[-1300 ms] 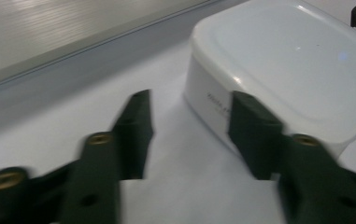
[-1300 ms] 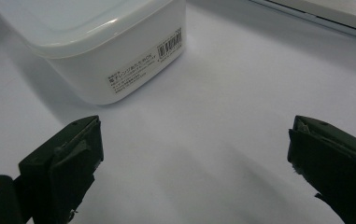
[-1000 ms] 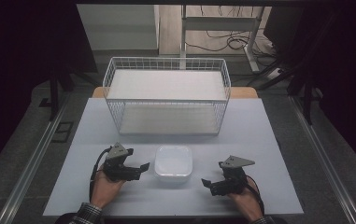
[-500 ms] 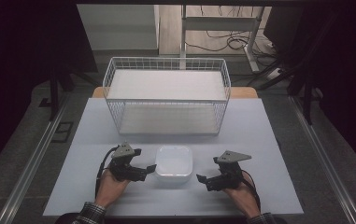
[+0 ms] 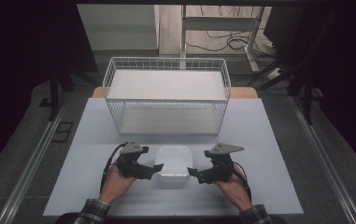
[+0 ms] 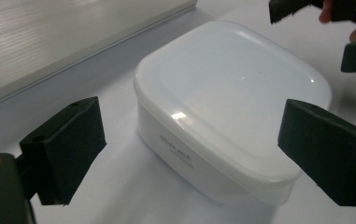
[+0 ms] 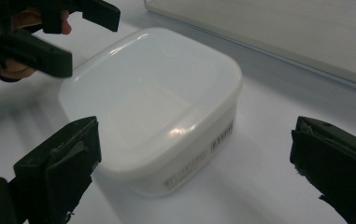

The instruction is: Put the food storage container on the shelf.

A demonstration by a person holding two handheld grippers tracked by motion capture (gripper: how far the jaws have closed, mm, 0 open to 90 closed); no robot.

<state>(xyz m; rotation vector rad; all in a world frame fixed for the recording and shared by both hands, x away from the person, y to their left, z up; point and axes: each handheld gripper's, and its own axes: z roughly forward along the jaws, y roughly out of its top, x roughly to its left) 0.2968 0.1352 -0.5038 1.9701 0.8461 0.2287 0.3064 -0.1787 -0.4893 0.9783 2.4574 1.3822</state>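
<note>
White rounded-square plastic container with its translucent lid on (image 5: 174, 160) is sitting on the pale table (image 5: 269, 140), near the front edge, just in front of the white wire basket (image 5: 166, 95). Left gripper (image 5: 156, 169) is closing in from the container's left side, right gripper (image 5: 190, 172) from its right side. Both are spread wide, jaws released, nothing grasped. In the left gripper view the container (image 6: 231, 107) is lying between the two black pads but not touching either; same in the right gripper view (image 7: 157, 102).

Progress, as a judgement: very early. Approach is nearly done, no grip made, container not lifted, lid not opened. Left to do: closing on the container or lid, then whatever handling follows, possibly a move into the basket. Basket looking empty for now.
</note>
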